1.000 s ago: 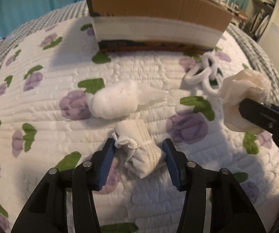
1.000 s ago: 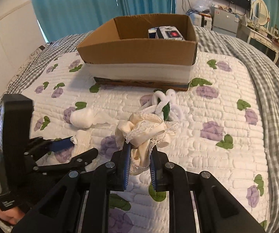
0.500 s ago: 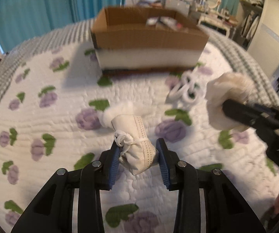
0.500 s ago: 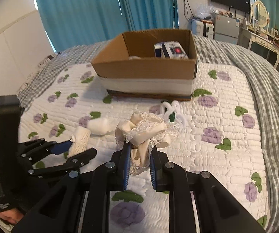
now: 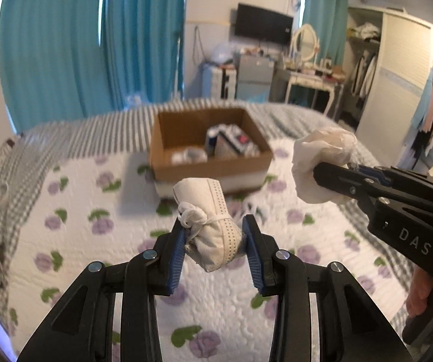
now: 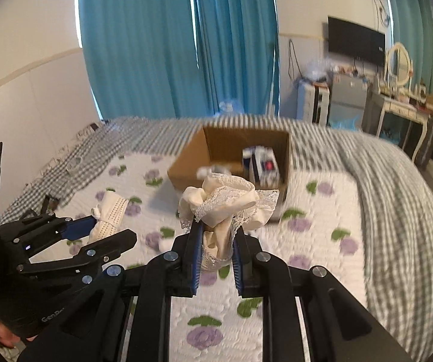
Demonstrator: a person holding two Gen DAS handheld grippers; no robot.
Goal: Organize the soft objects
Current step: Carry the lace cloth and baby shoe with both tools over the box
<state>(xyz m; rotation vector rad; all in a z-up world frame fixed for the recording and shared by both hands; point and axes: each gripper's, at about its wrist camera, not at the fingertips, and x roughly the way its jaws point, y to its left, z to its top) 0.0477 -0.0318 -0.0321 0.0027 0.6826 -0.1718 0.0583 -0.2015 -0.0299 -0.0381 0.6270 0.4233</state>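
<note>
Nearest: left tongs (image 5: 213, 242) clamped on rolled white bundle (image 5: 205, 221), tied with white string, dotted stitching along edge; held clear above bed, long axis running away and slightly leftward, far end tipped up. Right tongs (image 6: 215, 247) clamped on cream lace-trimmed cloth (image 6: 228, 203), crumpled, bunched upright above the pads, likewise off the bed. Below: white quilt (image 5: 74, 241) with purple flowers, green leaves. Beyond: open cardboard box (image 5: 210, 169) on quilt, small items inside, blurred. Farther: grey checked blanket (image 6: 397, 187), teal curtains (image 6: 156, 45), wall television (image 6: 356, 40).
</note>
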